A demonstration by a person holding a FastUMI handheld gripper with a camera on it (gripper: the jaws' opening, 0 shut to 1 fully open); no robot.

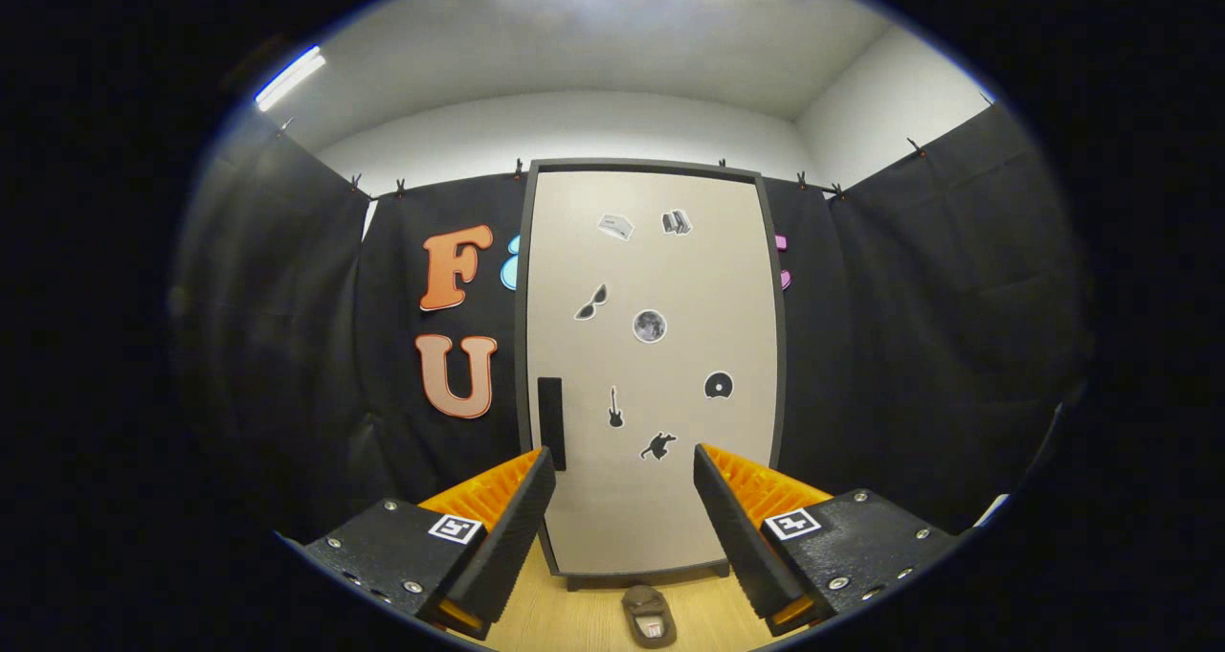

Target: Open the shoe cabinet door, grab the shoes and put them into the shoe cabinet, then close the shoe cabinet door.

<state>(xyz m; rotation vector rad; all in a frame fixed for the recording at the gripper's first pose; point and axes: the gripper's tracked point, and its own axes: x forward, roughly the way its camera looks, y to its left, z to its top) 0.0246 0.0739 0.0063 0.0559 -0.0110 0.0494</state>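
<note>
**Operator:** Lining up on the shoe cabinet door (651, 365) now. It's shut, standing upright straight ahead of the gripper (624, 504), beyond the fingertips. Both fingers are spread wide with nothing between them except a clear sight of the door's lower half.

**Spotter:** Where's your grab point?

**Operator:** I make it the dark vertical handle (550, 422) on the door's left edge, just above the tip of my left finger. Since the handle is on that side, I judge the hinges are on the right, so the door should swing out toward me from the left. My plan is to shift left, bring the handle between the fingers, close on it squarely, then pull in an arc rather than straight back.

**Spotter:** And the shoe?

**Operator:** One shoe (649, 616) lies on the wooden floor (574, 618) just in front of the cabinet's base, low between my fingers and nearer to me than the door. Its long axis runs toward the cabinet. I can't tell from here which end is the toe. I can make out only one shoe.

**Spotter:** Any worry?

**Operator:** It sits close to the door's sweep. I'd open slowly and watch that the bottom edge doesn't catch it.
</note>
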